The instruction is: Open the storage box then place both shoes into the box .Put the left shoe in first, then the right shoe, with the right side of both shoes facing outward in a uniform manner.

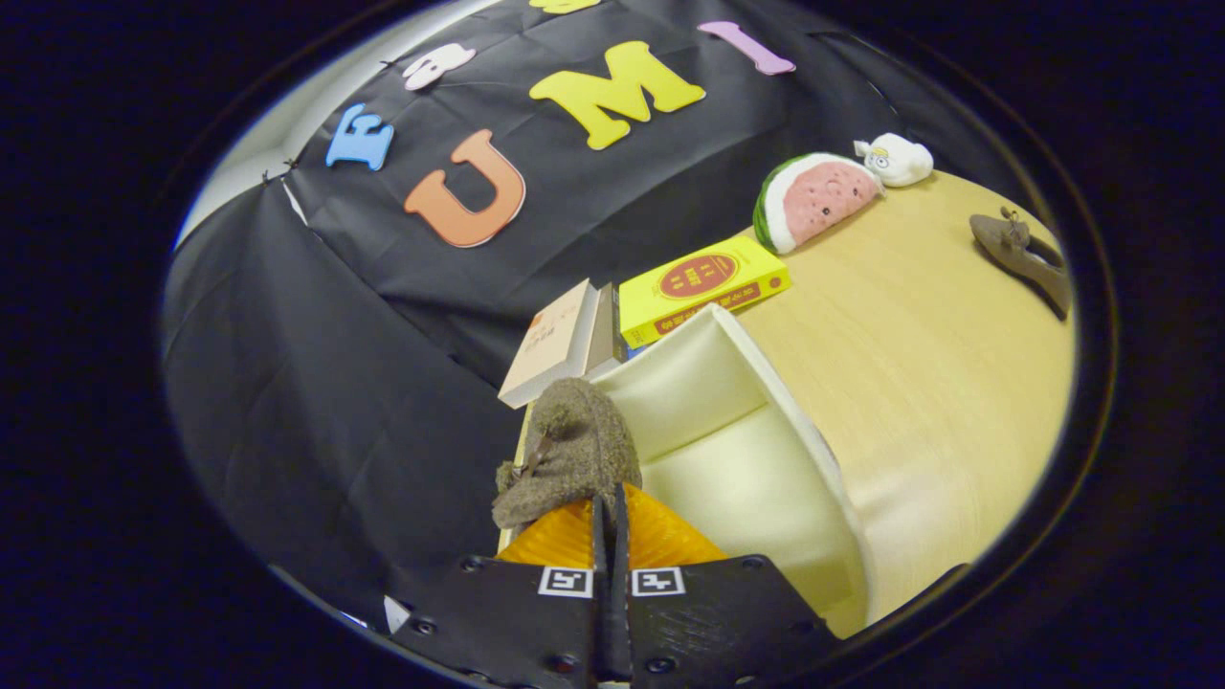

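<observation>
I have the jaws (609, 512) nipped nearly closed on the shoe (570, 459), which hangs just ahead of them at lower centre, its long axis running up-frame, beside the open box (766, 402) lying to its right on the table (938, 364).

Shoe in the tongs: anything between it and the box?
Nothing visible. The tongs are pinched on the shoe, which hangs at the open box. The books stand beyond the box, and the second shoe lies far across the table.
</observation>
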Demonstrator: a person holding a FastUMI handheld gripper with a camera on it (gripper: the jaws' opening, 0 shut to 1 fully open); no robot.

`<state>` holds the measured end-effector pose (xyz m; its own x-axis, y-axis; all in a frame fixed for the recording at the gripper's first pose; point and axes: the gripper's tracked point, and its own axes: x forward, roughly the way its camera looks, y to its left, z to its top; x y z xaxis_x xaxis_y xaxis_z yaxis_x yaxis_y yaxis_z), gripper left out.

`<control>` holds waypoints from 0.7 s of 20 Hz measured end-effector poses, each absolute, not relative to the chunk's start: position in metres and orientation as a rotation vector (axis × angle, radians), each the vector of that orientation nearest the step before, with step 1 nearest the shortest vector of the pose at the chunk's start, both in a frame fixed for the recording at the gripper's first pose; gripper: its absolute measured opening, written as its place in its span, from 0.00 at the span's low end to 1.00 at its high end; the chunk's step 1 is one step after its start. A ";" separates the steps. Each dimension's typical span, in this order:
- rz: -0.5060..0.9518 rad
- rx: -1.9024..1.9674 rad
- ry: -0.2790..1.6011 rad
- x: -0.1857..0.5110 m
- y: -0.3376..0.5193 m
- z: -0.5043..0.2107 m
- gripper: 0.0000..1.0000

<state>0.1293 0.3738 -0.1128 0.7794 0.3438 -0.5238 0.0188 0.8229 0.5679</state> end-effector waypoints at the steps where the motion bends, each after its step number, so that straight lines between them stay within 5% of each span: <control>1: 0.190 0.581 0.671 0.129 0.376 -0.115 0.00; 3: 0.211 0.576 0.684 0.128 0.385 -0.118 0.03; 9: 0.315 0.571 0.736 0.119 0.405 -0.122 0.34; 12: 0.341 0.527 0.650 0.120 0.399 -0.095 0.73; 14: 0.351 0.509 0.610 0.120 0.394 -0.085 0.73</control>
